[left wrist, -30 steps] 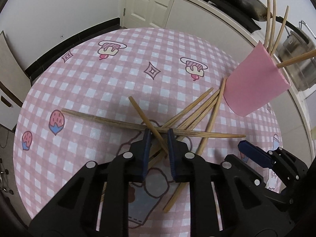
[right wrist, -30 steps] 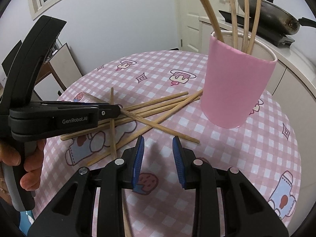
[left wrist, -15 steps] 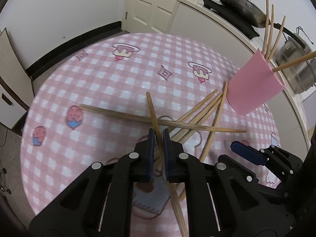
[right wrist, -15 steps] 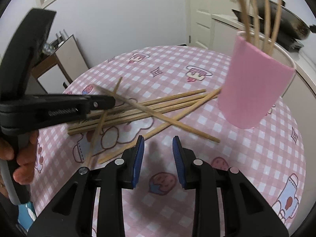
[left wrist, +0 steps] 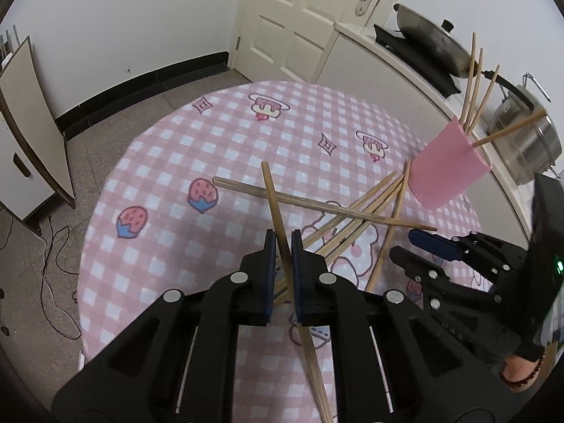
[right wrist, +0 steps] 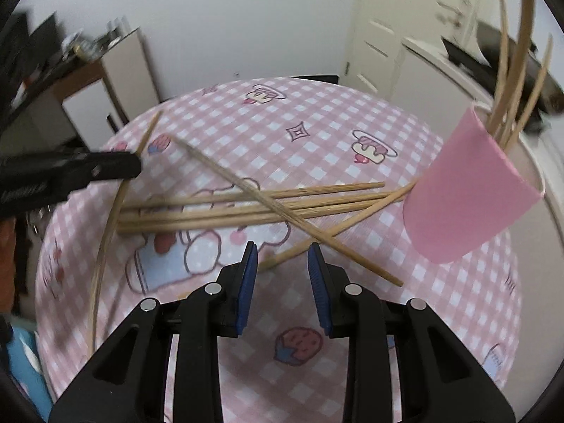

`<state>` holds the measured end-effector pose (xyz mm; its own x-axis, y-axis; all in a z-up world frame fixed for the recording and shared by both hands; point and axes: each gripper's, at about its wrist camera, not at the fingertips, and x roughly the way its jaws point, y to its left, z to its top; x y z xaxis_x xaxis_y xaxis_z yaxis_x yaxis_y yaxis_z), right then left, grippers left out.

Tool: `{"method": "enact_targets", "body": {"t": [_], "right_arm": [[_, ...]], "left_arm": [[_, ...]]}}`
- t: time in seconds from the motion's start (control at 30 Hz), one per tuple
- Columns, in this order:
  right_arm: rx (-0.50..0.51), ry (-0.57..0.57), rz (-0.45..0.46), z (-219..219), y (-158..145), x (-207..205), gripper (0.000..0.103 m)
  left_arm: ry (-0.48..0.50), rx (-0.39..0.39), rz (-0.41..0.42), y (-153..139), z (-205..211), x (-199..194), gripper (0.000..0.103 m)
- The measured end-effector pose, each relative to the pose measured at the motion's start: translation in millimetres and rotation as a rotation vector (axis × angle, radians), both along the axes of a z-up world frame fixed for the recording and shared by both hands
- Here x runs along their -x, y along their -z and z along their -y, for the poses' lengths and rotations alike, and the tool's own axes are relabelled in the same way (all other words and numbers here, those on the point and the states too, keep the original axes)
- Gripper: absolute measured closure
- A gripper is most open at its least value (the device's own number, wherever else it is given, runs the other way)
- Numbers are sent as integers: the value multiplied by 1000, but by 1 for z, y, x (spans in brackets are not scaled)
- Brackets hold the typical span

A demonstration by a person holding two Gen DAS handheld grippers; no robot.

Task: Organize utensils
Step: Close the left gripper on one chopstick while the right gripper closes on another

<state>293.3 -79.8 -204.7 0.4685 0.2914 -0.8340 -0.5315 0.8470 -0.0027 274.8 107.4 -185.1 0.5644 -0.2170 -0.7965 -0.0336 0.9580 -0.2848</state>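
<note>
My left gripper is shut on one wooden chopstick and holds it above the round table; that chopstick also shows at the left of the right wrist view, in the left gripper. Several more chopsticks lie crossed on the pink checked cloth. A pink cup at the right holds several chopsticks upright. My right gripper is open and empty, low over the near ends of the pile, with the pink cup to its right.
A white counter with a wok and a steel pot stands behind the table at the right. A white door is at the back. A cabinet and cables are at the left on the floor.
My left gripper closed on one chopstick and lifted it up and back from the pile. The right gripper stayed open and shifted left, so the cup now sits farther right.
</note>
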Motion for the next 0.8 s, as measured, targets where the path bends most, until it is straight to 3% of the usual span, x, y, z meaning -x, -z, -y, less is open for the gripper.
{"method": "enact_targets", "body": {"t": [0.07, 0.23, 0.5, 0.8], "right_arm": [[-41, 20, -19, 0, 2, -2, 75], [-21, -1, 22, -12, -3, -1, 75], [16, -137, 70, -73, -13, -8, 75], [91, -295, -10, -131, 8, -34, 75]], "left_arm": [[-1, 5, 7, -2, -2, 1, 94], [-17, 10, 21, -7, -10, 4, 94], [-79, 19, 34, -11, -35, 5, 94], [-117, 24, 27, -8, -61, -4, 94]]}}
